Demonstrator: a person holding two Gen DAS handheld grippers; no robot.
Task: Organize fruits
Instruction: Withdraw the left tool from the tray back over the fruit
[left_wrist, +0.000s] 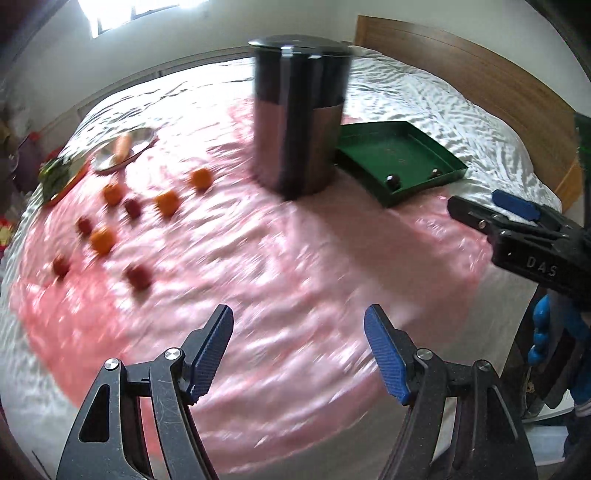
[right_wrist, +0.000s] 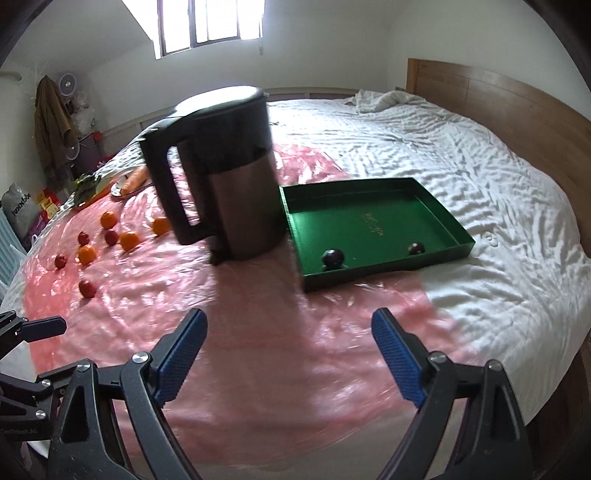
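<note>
Both tools are hovering empty above the pink plastic sheet (right_wrist: 258, 350) spread over the bed (right_wrist: 480, 166). The left gripper (left_wrist: 299, 354) is standing with its jaws wide apart, and the right gripper (right_wrist: 290, 356) is likewise spread, gripping nothing.

Ahead and to the left of the right gripper, oranges (right_wrist: 129, 240) and small dark red fruits (right_wrist: 87, 288) are lying scattered on the sheet, well apart from either tool. Ahead and slightly right, the green tray (right_wrist: 369, 273) is holding two dark fruits (right_wrist: 333, 257) near its closest wall, so sorting appears to be barely begun.

The electric kettle (right_wrist: 236, 177) is standing straight ahead, between the loose fruit and the tray and touching or just beside the tray's left wall. That is the main hazard: a carry from fruit to tray is likely crossing its body or handle, and a knock could tip it on the soft mattress.

The slick, wrinkled sheet is another risk, since a glancing pad could send a round fruit rolling away. The left wrist view is blurring, so aiming from it looks unreliable. The grippers are hanging close together and could collide.
</note>
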